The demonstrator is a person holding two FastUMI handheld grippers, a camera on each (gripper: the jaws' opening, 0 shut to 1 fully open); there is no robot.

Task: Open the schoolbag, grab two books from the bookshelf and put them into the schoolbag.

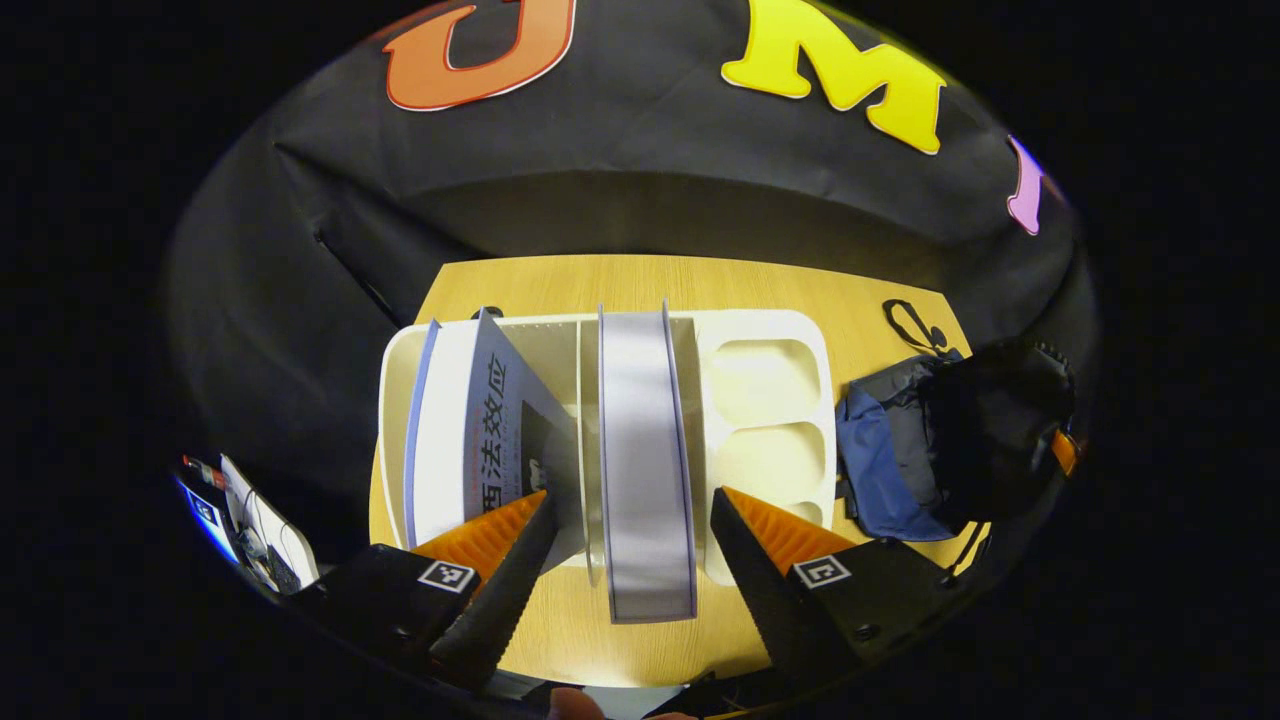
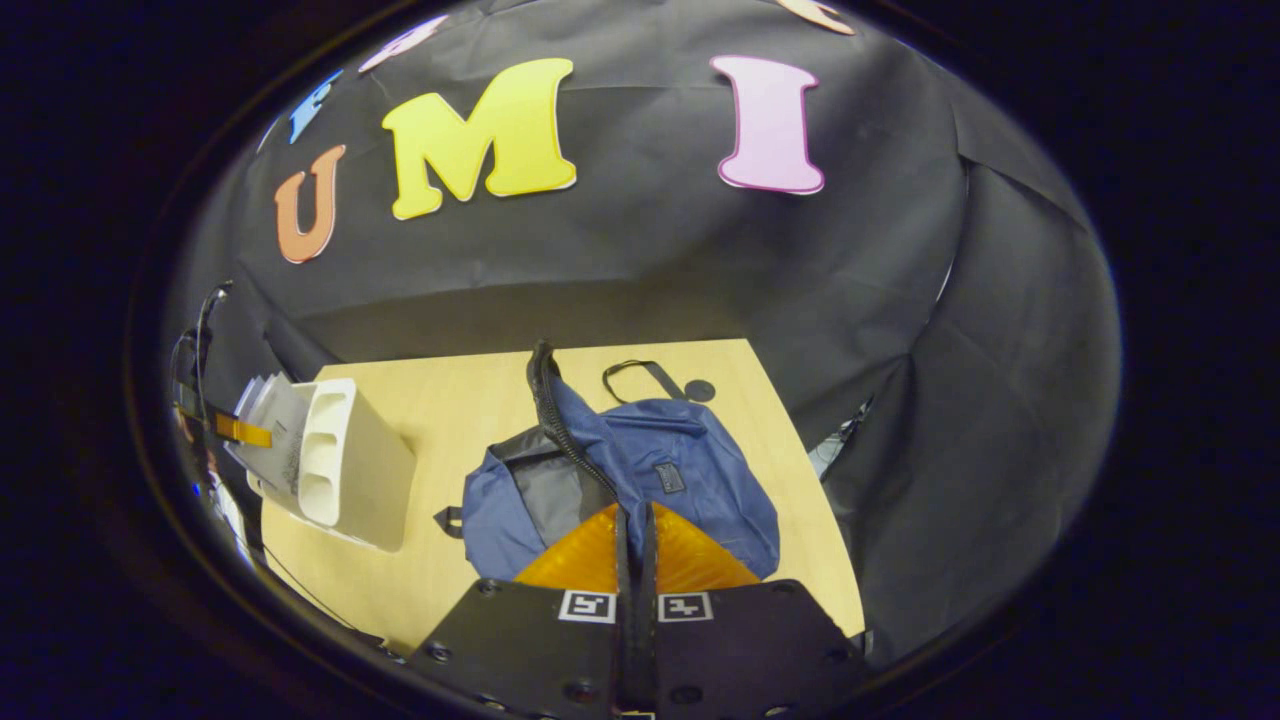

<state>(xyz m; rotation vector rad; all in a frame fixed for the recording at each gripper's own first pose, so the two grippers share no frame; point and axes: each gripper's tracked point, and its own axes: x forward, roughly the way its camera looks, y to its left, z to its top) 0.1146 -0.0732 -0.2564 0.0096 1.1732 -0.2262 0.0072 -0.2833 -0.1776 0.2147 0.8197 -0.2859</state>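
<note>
A white bookshelf [image 1: 765, 400] stands on the wooden table [image 1: 650, 280]. A grey-spined book [image 1: 645, 450] stands upright in it, and a white book with a grey cover [image 1: 480, 430] leans at its left. My left gripper [image 1: 630, 495] is open, one finger on each side of the grey book's near end, not pressing it. The blue schoolbag [image 1: 880, 460] lies right of the shelf. In the right gripper view, my right gripper [image 2: 635, 530] is shut on the schoolbag's [image 2: 690, 470] black zipper edge [image 2: 560, 420], which is lifted, showing a grey lining.
The bookshelf [image 2: 340, 460] sits at the left of the right gripper view, with bare table [image 2: 450, 400] between it and the bag. The bag's black strap [image 2: 640, 370] lies toward the back wall. Cables and small items [image 1: 250, 520] lie off the table's left edge.
</note>
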